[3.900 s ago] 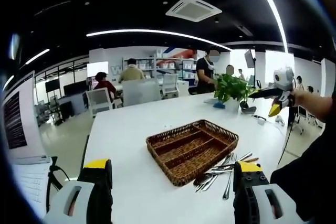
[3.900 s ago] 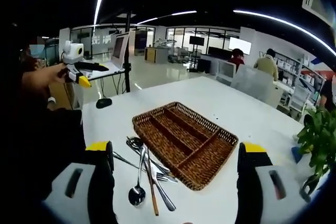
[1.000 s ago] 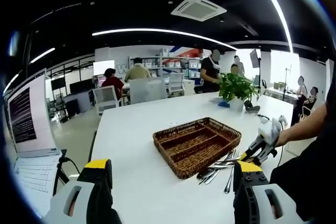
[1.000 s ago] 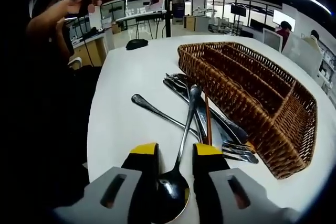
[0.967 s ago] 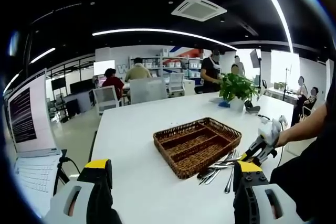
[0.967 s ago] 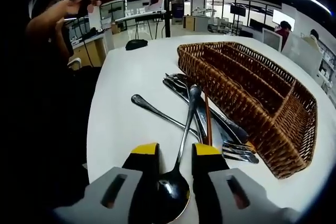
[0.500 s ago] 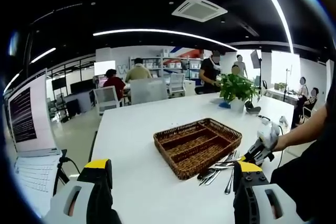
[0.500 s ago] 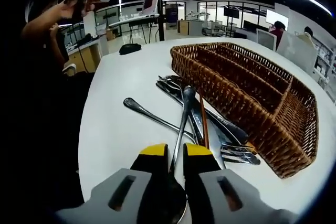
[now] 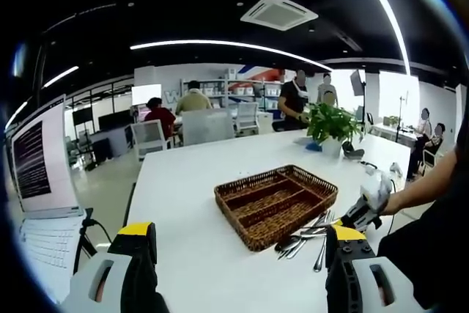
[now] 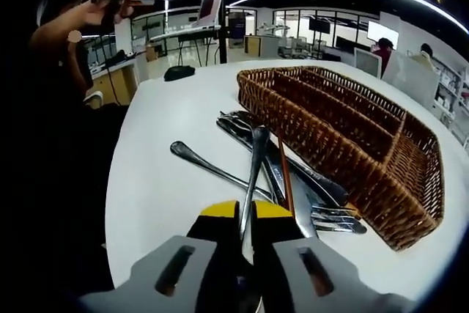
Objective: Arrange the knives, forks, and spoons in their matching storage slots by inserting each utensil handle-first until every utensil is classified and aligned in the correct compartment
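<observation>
Right gripper [image 10: 245, 214] over half-hidden spoon [image 10: 253, 166]

The left gripper view looks from high and well back across the counter [image 9: 190, 181]; the right gripper view sits low, near the cutlery. Both share the wicker tray [image 9: 277, 199] [image 10: 344, 126].

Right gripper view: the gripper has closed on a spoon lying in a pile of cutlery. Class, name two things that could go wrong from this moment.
1. The right gripper holds the spoon near its bowl, so the long handle may swing or slip when lifted.
2. The spoon's handle lies across other utensils beside the wicker tray; lifting could drag or scatter them.
</observation>
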The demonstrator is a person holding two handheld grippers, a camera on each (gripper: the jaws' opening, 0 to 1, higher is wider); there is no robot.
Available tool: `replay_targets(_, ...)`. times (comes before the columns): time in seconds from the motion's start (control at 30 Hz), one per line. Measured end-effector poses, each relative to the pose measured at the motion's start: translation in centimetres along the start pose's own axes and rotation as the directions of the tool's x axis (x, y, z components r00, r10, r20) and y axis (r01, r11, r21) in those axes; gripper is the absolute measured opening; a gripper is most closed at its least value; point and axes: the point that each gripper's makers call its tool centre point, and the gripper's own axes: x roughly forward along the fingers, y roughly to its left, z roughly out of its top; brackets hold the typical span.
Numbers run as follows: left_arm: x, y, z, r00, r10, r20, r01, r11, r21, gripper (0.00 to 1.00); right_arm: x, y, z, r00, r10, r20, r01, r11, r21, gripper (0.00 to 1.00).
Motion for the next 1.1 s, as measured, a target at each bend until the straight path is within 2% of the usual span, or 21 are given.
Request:
replay_targets(0.03, 0.0, 0.0, 0.1, 1.0, 0.0, 0.003, 0.0, 1.0, -0.002, 1.0, 0.0, -0.1, 0.0, 1.0, -0.004, -0.001, 0.004, 1.0, 0.008, 0.0)
replay_targets(0.07, 0.0, 0.0, 0.1, 1.0, 0.0, 0.003, 0.0, 1.0, -0.002, 1.0, 0.1, -0.3, 0.4, 1.0, 0.001, 0.013, 0.0, 0.997, -0.082, 0.0)
replay_targets(0.1, 0.0, 0.0, 0.1, 1.0, 0.0, 0.003, 0.0, 1.0, -0.002, 1.0, 0.0, 0.3, 0.1, 1.0, 0.019, 0.005, -0.019, 0.998, -0.054, 0.0)
replay_targets(0.13, 0.0, 0.0, 0.0, 1.0, 0.0, 0.0, 0.0, 1.0, -0.001, 1.0, 0.0, -0.1, 0.0, 1.0, 0.01, -0.006, -0.01, 1.0, 0.009, 0.0)
replay_targets(0.37, 0.0, 0.0, 0.2, 1.0, 0.002, 0.003, -0.002, 1.0, -0.001, 1.0, 0.0, 0.0, 0.1, 1.0, 0.012, -0.025, -0.013, 0.999, -0.041, 0.0)
replay_targets(0.53, -0.1, 0.1, 0.3, 1.0, 0.004, 0.004, -0.004, 1.0, 0.001, 1.0, -0.2, 0.1, -0.2, 0.998, 0.006, -0.062, -0.013, 0.993, -0.113, 0.0)
replay_targets(0.6, -0.1, 0.1, 0.3, 1.0, 0.003, 0.003, -0.003, 1.0, 0.002, 1.0, -0.3, -0.1, 0.0, 0.999, -0.006, -0.053, -0.002, 0.991, -0.136, 0.0)
replay_targets(0.9, 0.2, -0.4, 0.1, 1.0, -0.015, -0.003, 0.015, 1.0, 0.008, 1.0, -1.7, -0.1, 2.8, 0.998, 0.024, -0.06, -0.035, 0.981, -0.192, 0.0)
replay_targets(1.03, 0.3, -0.8, 0.0, 1.0, -0.029, -0.007, 0.029, 1.0, 0.007, 1.0, -2.3, 0.0, 3.8, 0.998, 0.039, -0.056, -0.048, 0.981, -0.186, 0.0)
replay_targets(1.1, 0.4, -1.0, -0.1, 0.999, -0.032, -0.009, 0.032, 0.999, 0.008, 1.0, -2.7, 0.1, 4.2, 0.997, 0.048, -0.058, -0.06, 0.975, -0.215, 0.0)
